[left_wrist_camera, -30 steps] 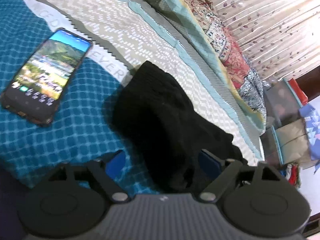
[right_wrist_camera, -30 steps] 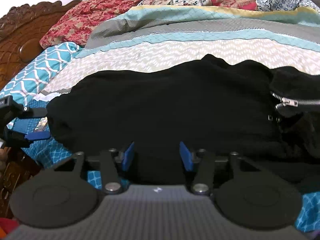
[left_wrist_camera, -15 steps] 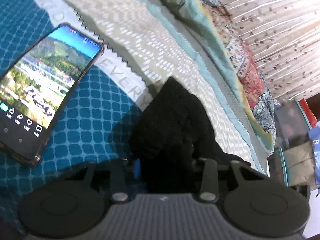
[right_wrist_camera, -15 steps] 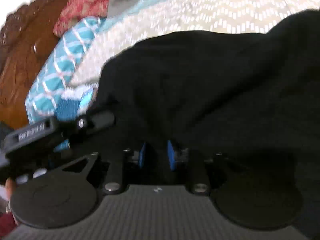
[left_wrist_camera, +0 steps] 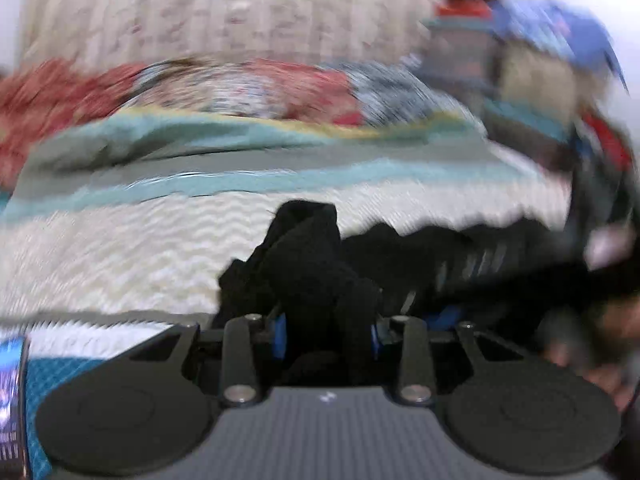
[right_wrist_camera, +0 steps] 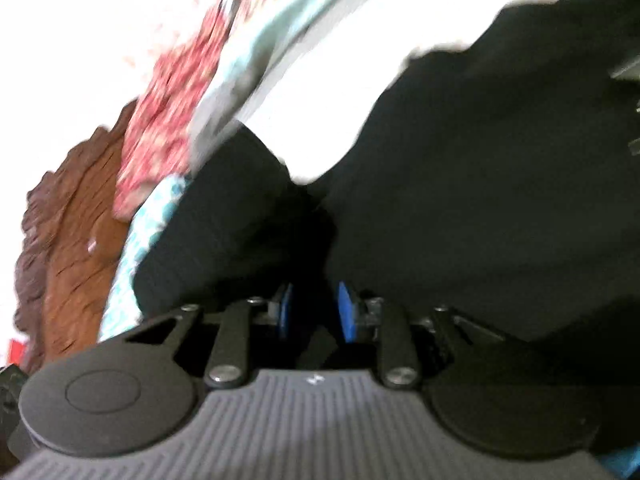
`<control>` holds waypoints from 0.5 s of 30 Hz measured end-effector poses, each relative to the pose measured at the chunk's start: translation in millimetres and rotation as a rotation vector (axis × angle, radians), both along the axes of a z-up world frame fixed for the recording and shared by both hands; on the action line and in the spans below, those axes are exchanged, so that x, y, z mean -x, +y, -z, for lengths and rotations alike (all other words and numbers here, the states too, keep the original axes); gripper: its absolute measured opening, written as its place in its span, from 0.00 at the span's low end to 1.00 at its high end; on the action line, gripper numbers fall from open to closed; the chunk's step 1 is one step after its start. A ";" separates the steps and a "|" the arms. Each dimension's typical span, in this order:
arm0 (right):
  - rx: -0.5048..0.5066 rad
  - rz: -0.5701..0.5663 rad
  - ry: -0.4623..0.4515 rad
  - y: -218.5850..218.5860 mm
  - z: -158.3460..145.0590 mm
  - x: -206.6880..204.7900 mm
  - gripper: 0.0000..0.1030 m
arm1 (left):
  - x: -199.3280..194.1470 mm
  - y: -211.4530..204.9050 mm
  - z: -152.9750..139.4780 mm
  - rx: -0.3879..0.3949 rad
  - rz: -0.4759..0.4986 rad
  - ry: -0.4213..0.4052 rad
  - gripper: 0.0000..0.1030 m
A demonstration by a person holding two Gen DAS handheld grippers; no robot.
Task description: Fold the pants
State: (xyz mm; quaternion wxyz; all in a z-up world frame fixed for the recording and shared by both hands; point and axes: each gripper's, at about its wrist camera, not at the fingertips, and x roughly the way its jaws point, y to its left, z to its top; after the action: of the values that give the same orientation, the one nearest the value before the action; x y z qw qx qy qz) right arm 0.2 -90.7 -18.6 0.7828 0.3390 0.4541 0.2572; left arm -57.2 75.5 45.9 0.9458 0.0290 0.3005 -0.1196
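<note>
Pants (left_wrist_camera: 316, 264) of black cloth are spread over the bed (left_wrist_camera: 120, 256), which is covered by a patterned bedspread of cream, teal and grey bands. In the right wrist view the same dark cloth (right_wrist_camera: 480, 184) fills most of the picture, lifted and draped in front of the camera, with pale bedspread seen behind it. A carved brown wooden headboard (right_wrist_camera: 76, 248) is seen at the left of that view, with a red patterned quilt (right_wrist_camera: 168, 120) beside it. A pale curtain (left_wrist_camera: 240, 8) is seen behind the bed in the left wrist view, and blurred boxes or storage containers (left_wrist_camera: 480, 52) are stacked at the upper right; what they hold cannot be made out. A phone (left_wrist_camera: 12, 400) is partly seen at the lower left edge, lying on a blue checked patch of the bedspread.

A bunched fold of the pants is held by the left claw (left_wrist_camera: 326, 338): cloth is pinched between its blue pads and rises in a lump above them. A fold of the same cloth sits between the blue pads of the right claw (right_wrist_camera: 314, 312), and its jaws are opening slightly while the cloth is kept gripped. Both views are blurred by motion, so finer detail of the cloth cannot be told.
</note>
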 end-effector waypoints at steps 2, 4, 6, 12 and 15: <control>0.005 0.073 -0.017 -22.6 -2.1 12.2 0.33 | 2.2 -26.4 15.6 -0.114 0.064 0.004 0.38; -0.014 0.126 -0.005 -37.7 3.5 20.8 0.48 | 5.9 -43.2 28.3 -0.179 0.117 0.024 0.52; -0.017 0.151 0.022 -40.1 11.1 24.4 0.48 | 15.3 -50.6 26.7 -0.188 0.160 0.026 0.63; -0.099 0.152 0.026 -41.7 11.9 23.1 0.79 | 44.1 -11.5 -7.5 -0.027 0.137 0.001 0.74; -0.117 0.163 0.021 -56.9 6.4 20.0 0.83 | 42.9 36.6 -16.2 0.162 -0.026 0.066 0.74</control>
State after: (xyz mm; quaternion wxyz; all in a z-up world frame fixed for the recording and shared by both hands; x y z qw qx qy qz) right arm -19.8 -147.7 -25.0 0.7750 0.4228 0.4174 0.2153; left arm -100.1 112.1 62.1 0.9361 -0.0555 0.3214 -0.1319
